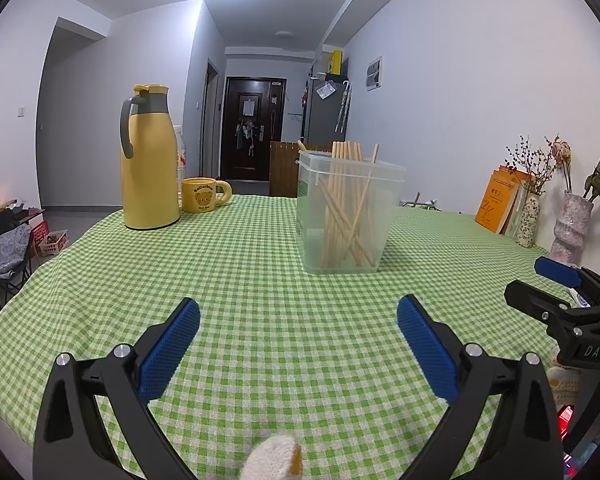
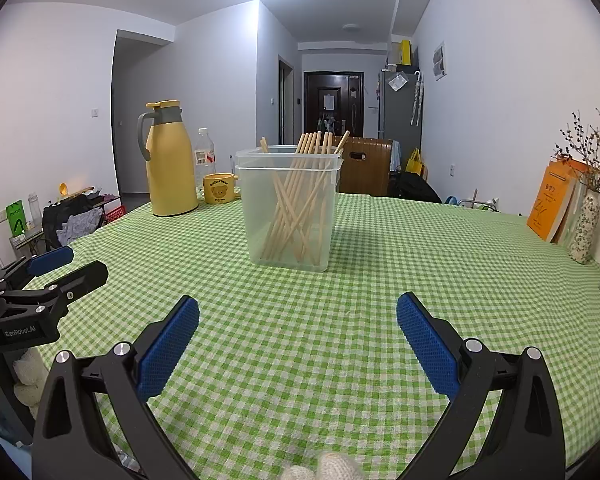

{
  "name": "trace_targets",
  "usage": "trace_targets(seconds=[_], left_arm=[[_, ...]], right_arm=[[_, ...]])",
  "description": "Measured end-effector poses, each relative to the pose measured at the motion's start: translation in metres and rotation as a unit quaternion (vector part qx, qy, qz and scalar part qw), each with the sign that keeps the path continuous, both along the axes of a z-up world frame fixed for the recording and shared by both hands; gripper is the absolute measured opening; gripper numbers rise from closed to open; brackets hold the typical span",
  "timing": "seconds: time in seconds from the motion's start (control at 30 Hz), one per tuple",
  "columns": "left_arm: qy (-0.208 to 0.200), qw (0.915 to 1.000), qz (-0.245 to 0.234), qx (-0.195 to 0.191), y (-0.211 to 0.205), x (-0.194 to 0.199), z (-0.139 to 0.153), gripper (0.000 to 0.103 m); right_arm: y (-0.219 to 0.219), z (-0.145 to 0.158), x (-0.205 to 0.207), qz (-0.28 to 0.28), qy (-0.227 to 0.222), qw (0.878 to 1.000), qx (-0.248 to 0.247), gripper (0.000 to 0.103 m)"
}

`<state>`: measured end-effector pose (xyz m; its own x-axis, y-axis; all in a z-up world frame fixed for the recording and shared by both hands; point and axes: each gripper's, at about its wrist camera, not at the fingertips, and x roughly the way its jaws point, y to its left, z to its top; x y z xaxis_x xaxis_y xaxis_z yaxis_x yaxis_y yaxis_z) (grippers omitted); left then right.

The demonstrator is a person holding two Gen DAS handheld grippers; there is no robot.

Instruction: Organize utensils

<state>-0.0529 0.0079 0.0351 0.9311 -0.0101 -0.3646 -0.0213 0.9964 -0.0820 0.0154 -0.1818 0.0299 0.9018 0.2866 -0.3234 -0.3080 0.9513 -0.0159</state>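
A clear plastic container (image 1: 346, 216) (image 2: 290, 208) stands mid-table with several wooden chopsticks (image 1: 346, 204) (image 2: 300, 200) leaning inside it. My left gripper (image 1: 298, 314) hovers open over the green checked cloth, short of the container, with nothing between its blue pads. My right gripper (image 2: 298, 312) is likewise open and holds nothing, nearer the table's front edge. Each wrist view catches the other gripper at its side: the right one (image 1: 548, 284) and the left one (image 2: 70, 266), both open.
A yellow thermos jug (image 1: 146, 160) (image 2: 168, 160), a bear mug (image 1: 204, 194) (image 2: 219, 188) and a plastic bottle (image 2: 205, 154) stand at the back left. Orange books (image 1: 500, 200) (image 2: 550, 204) and vases of dried flowers (image 1: 568, 224) (image 2: 586, 224) line the right wall.
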Motion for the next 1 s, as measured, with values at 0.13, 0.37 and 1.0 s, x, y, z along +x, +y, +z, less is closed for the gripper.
trace_targets(seconds=[0.13,0.37,1.0], left_arm=[[0.000,1.0000,0.001,0.000,0.0007,0.0000,0.0002,0.096],[-0.002,1.0000,0.000,0.000,0.0011,-0.0005,0.0012,0.096],[-0.004,1.0000,0.005,0.001,-0.0003,-0.0018,0.0022,0.096]], right_arm=[[-0.0002,0.0002,-0.0001,0.000,0.000,1.000,0.000,0.095],[-0.0006,0.0005,-0.0001,0.000,0.000,1.000,-0.001,0.095],[0.0000,-0.0002,-0.0006,0.000,-0.001,1.000,-0.001,0.095]])
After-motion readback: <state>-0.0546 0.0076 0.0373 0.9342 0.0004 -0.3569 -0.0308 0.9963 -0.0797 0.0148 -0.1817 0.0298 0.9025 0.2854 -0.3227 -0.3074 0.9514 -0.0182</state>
